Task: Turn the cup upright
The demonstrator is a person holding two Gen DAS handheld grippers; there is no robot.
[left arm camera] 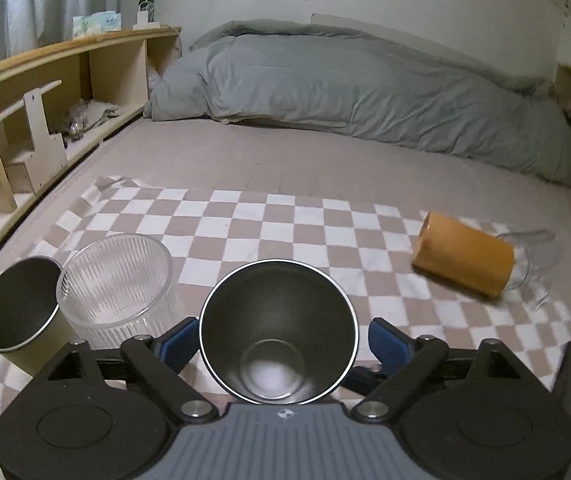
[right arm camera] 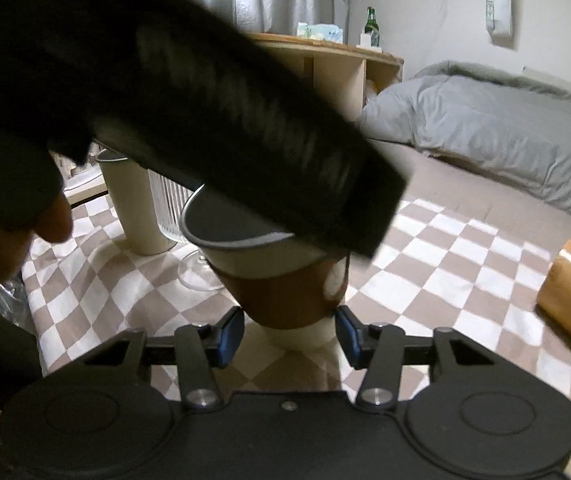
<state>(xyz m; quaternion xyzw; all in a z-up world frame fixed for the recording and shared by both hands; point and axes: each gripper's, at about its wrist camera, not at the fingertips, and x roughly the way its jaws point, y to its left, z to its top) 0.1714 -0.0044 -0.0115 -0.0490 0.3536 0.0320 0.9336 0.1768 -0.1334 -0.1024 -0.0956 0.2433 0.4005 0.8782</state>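
The cup in hand (left arm camera: 279, 332), a steel-lined tumbler with a brown sleeve, stands upright on the checked cloth (left arm camera: 245, 220), mouth up, directly between the fingers of both tools. The left gripper (left arm camera: 279, 344) is released: its blue pads (left arm camera: 389, 346) stand apart from the rim on either side with visible gaps. The right gripper (right arm camera: 288, 334) brackets the cup's lower body (right arm camera: 281, 292), its pads close to the wall; whether they press on it or have let go cannot be told from this view. Main risk, in my judgement: the cloth lies on a soft mattress, so the tall cup has an unsteady footing, and a sideways withdrawal of either tool could clip rim or base and tip it again. The left tool's dark body hangs over the cup's mouth in the right view, leaving little clearance; the two tools could also knock each other. A ribbed glass (left arm camera: 115, 280) and a second steel cup (left arm camera: 15, 308) stand upright just to the left, touching or nearly so; a falling cup would strike them. To the right, well apart, an orange cup (left arm camera: 461, 258) lies on its side against a clear glass (left arm camera: 533, 256), also toppled, and both may roll. A grey duvet (left arm camera: 345, 92) and a wooden shelf (left arm camera: 57, 92) lie beyond, out of the way.
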